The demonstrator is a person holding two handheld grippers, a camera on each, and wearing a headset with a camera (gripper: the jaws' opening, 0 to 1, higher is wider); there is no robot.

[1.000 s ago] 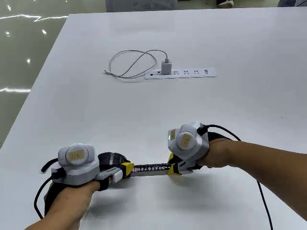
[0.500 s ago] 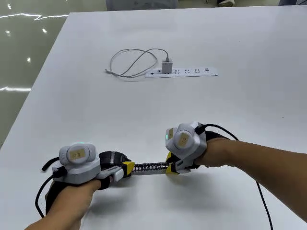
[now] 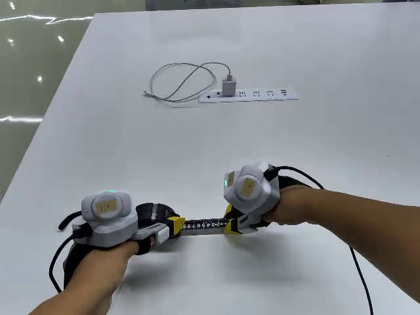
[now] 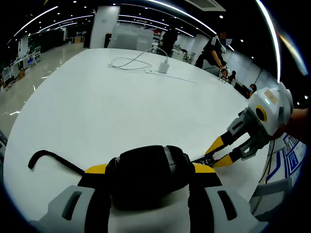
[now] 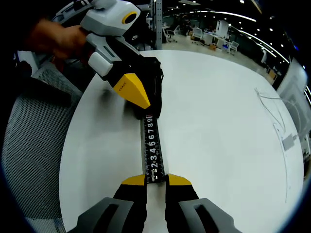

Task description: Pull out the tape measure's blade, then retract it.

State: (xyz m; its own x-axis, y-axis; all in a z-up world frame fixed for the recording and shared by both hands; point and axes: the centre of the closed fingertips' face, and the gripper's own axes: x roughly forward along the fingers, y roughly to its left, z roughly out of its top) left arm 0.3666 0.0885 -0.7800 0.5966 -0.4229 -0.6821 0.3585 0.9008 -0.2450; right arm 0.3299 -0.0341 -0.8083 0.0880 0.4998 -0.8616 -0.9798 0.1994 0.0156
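Blade point(image 5: 151, 145), tip hidden in right tongs point(image 5: 156, 180)

My L gripper point(image 4: 150, 171) clamps black tape measure point(image 4: 146, 180) btwn fingers point(image 4: 96, 169); R gripper point(image 4: 221, 152) pinches blade point(image 4: 203, 158) at right, on white tabletop point(image 4: 97, 102).

The tape measure point(image 4: 148, 174) between the left gripper's point(image 3: 172, 226) fingers point(image 4: 96, 169) is showing a black case. The blade point(image 5: 151, 145), running to the right gripper's point(image 5: 155, 180) fingers point(image 5: 181, 180), is looking dark, with white numbers and fine white marks in a row. The fingers of both grippers are showing yellow tips on black. The bodies behind them are appearing pale grey, each with a small beige label and a tiny green light. The worktop point(image 3: 295, 151) is shining plain white. Far ahead of the fingers, the power strip point(image 3: 256, 95), the charger point(image 3: 228, 87) and its looped cable point(image 3: 177, 82) are appearing white to light grey. A black cable point(image 3: 302, 172) is trailing behind the right gripper.
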